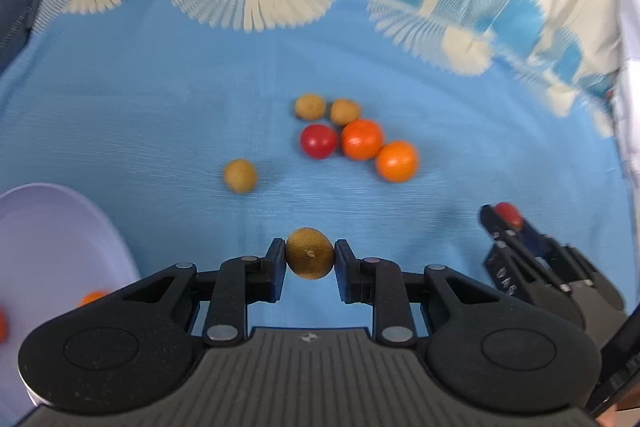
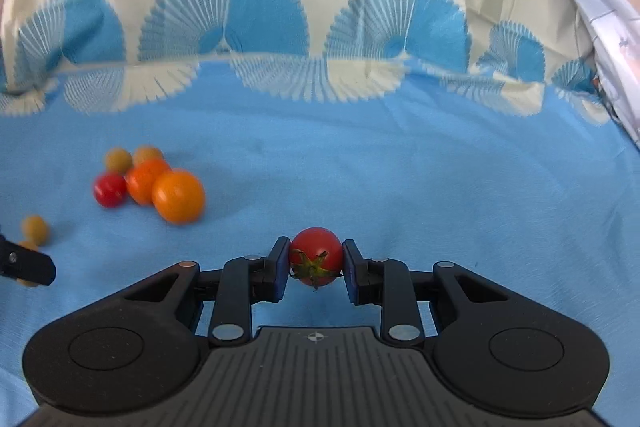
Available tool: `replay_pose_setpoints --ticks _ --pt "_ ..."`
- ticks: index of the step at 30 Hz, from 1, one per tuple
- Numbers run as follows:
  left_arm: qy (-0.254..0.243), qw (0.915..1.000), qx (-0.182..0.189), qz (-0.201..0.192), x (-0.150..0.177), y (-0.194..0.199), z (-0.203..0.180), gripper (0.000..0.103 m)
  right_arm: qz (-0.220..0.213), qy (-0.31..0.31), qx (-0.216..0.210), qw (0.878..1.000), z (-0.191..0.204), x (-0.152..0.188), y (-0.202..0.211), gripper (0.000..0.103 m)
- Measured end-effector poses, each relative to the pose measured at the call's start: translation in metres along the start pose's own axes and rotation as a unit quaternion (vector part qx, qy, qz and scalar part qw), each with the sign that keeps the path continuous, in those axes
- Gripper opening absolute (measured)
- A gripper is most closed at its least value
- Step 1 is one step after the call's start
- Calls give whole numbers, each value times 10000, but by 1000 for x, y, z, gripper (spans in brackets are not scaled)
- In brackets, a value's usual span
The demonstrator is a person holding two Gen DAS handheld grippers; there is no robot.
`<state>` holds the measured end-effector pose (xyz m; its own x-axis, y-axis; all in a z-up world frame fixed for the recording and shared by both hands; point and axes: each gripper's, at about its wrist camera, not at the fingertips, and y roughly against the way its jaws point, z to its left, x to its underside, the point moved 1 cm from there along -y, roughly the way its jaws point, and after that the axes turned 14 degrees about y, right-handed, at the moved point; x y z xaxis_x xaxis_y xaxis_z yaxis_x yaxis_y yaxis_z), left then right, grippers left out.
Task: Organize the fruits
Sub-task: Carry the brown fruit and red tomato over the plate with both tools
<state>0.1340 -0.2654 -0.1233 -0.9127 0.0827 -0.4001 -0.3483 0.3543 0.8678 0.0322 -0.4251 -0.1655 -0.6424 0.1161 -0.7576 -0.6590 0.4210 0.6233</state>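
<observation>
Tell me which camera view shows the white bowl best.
The left wrist view: the white bowl fills its lower left corner, with orange fruit inside, though the left tool hides part of it. The right wrist view shows none of the bowl.

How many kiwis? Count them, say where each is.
4. One kiwi sits between the left gripper's jaws; one lies alone on the cloth; two sit behind the red tomato. The bowl may hide more.

Home: patterned blue bedsheet [image 1: 160, 99]

Blue cloth [image 1: 160, 115], cream fan pattern; brown kiwi [image 1: 310, 254]; red tomato [image 2: 316, 255]; 2 oranges [image 1: 362, 139].
</observation>
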Motion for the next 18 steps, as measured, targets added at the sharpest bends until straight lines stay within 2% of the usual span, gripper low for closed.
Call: replay_pose_setpoints --ticks 3,8,15,18 --pt "-126 9996 67 -235 11 48 5 28 -213 -4 -258 9994 8 -6 48 29" --pt "-265 9983 72 -512 42 122 36 28 -429 427 -857 9945 43 -7 134 29" --pt "8 9967 -309 -757 83 195 104 28 -389 557 -1897 9795 105 -12 213 29" --pt "204 9948 -451 -886 98 220 133 28 -463 743 -2201 9715 133 -15 241 29"
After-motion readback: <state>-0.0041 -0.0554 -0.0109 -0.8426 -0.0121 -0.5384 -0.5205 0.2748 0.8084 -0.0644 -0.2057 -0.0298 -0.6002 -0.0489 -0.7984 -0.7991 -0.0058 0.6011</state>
